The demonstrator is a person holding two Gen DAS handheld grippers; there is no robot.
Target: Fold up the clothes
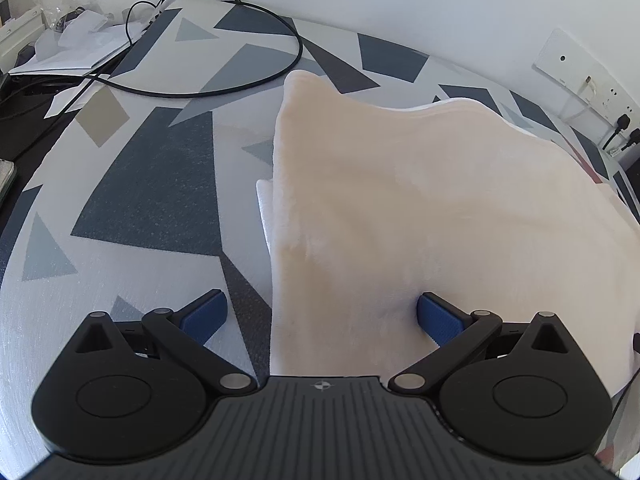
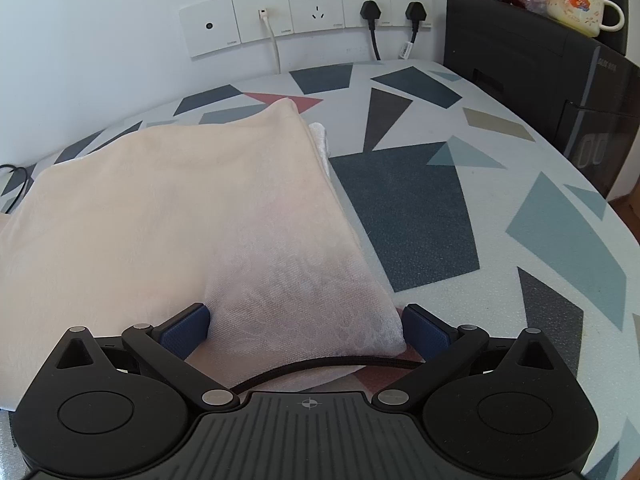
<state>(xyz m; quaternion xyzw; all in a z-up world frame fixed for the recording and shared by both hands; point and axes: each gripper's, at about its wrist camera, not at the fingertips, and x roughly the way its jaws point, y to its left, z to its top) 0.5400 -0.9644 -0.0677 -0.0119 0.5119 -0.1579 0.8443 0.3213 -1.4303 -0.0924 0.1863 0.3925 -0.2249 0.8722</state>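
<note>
A cream fleece cloth [image 1: 420,208] lies folded on the patterned table [image 1: 152,200], with a white layer [image 1: 264,204] peeking out along its left edge. My left gripper [image 1: 320,314] is open and straddles the cloth's near left edge: one blue pad over bare table, the other on the cloth. In the right wrist view the same cloth [image 2: 180,200] spreads to the left, the white layer [image 2: 320,136] showing at its far corner. My right gripper [image 2: 306,328] is open around the cloth's near right corner, a pad on either side.
A black cable [image 1: 240,80] loops across the far table beside loose papers [image 1: 80,48]. Wall sockets [image 2: 304,16] with plugs sit behind the table. A black box [image 2: 540,80] with a mug [image 2: 576,0] on top stands at right. A braided cable [image 2: 320,366] crosses the right gripper's base.
</note>
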